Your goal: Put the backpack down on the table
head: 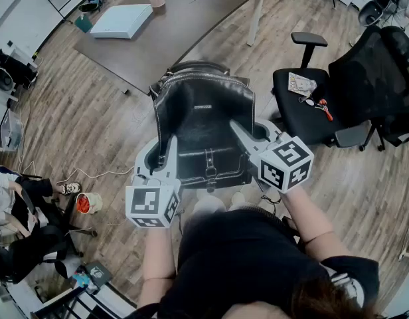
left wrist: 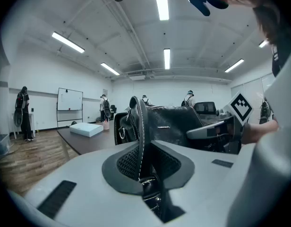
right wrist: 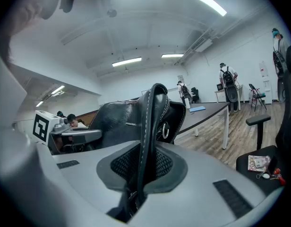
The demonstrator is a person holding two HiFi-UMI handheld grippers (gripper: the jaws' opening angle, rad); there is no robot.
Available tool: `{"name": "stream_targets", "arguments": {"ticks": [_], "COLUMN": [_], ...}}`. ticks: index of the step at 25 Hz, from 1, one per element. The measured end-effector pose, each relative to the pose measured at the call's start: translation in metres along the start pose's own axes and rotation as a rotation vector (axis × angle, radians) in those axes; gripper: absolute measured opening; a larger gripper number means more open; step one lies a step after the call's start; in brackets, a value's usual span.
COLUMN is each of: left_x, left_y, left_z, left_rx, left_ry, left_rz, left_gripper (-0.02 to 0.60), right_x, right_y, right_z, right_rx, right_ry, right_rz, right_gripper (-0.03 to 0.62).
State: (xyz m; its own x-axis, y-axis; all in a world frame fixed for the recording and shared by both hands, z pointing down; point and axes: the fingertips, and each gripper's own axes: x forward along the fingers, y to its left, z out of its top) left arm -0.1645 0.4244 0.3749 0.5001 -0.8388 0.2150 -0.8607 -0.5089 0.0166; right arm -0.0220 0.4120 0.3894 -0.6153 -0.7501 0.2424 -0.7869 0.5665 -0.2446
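The backpack [head: 203, 128] is black leather with white stitching, a silver zip round its top and a buckled strap down the middle of its front; it hangs in the air over the wooden floor, just short of the near corner of the dark brown surface [head: 184, 25], not resting on it; one black shoulder strap [left wrist: 140, 126] is pinched edge-on in the left gripper [head: 163, 150], the other strap [right wrist: 152, 122] in the right gripper [head: 254, 135]; a metal ring shows at each strap's root.

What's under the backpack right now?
Below the backpack: wood floor and the person's shoes; the table lies beyond. Floor straight beneath it is covered.
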Motion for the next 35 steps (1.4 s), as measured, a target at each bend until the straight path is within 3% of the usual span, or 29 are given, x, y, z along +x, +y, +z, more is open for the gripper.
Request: {"name": "stream_targets", "arguments": {"ticks": [10, 27, 35], "left_x": [-0.002, -0.015, 0.001], "left_y": [0.031, 0.131, 0.145], "left_z": [-0.006, -0.017, -0.022], "left_rx": [-0.013, -0.026, -0.045], "left_ry": [0.011, 0.027, 0.038], "left_rz": [-0.002, 0.003, -0.01], "left_gripper": [0.063, 0.063, 0.063], "right_x": [0.028, 0.118, 0.135], "right_y": [0.014, 0.063, 0.055], "right_z": [-0.001, -0.003, -0.003], "right_rx": [0.009, 0.047, 0.05], "right_ry": [0.019, 0.059, 0.089], "right_rz": [0.001, 0.024, 0.007], "right_gripper": [0.051, 0.051, 0.049]}}
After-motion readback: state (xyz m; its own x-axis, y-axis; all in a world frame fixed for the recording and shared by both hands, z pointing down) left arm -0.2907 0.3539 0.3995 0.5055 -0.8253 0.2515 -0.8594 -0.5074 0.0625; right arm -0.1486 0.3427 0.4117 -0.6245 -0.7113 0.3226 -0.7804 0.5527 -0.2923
